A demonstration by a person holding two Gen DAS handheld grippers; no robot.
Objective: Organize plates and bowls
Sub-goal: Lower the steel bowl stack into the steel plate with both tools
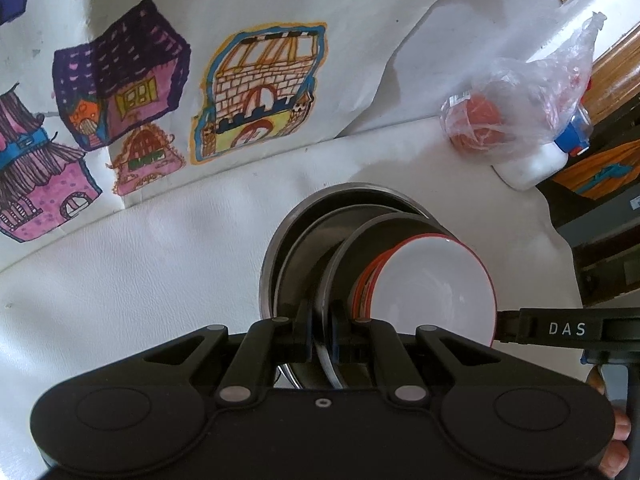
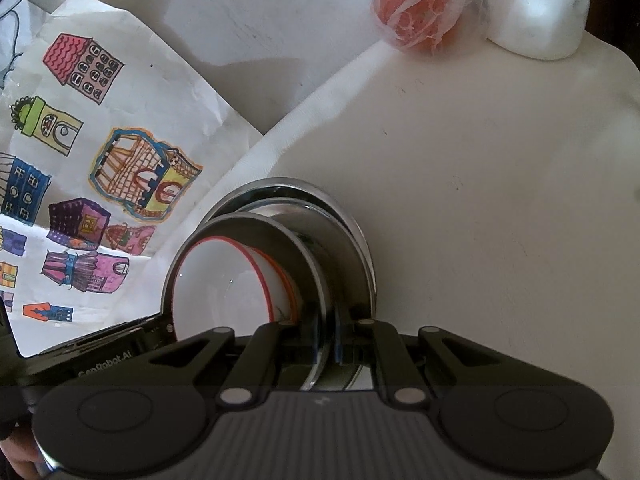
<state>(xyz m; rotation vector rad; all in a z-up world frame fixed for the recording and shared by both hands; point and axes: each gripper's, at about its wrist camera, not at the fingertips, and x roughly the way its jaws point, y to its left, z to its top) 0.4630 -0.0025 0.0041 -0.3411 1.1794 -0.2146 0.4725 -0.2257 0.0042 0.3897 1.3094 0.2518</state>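
Both the left gripper [image 1: 320, 340] and right gripper [image 2: 332, 340] pinch opposite rims of a steel plate [image 1: 336, 276] carrying a white bowl [image 1: 432, 284] over stacked plates [image 1: 280, 240]. Steel is stiff and slick (the bowl looks fragile); rim holds suit it.

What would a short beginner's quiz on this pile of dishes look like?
1. True or false: both grippers are clamped on rims in the stack of steel plates.
2. What sits innermost in the stack?
A. a white bowl with a red rim
B. a glass cup
C. a spoon
3. What lies inside the clear plastic bag?

Key:
1. True: the left gripper and the right gripper each pinch a steel rim.
2. A, the white bowl with a red rim.
3. Something round and orange-red; I cannot tell what.
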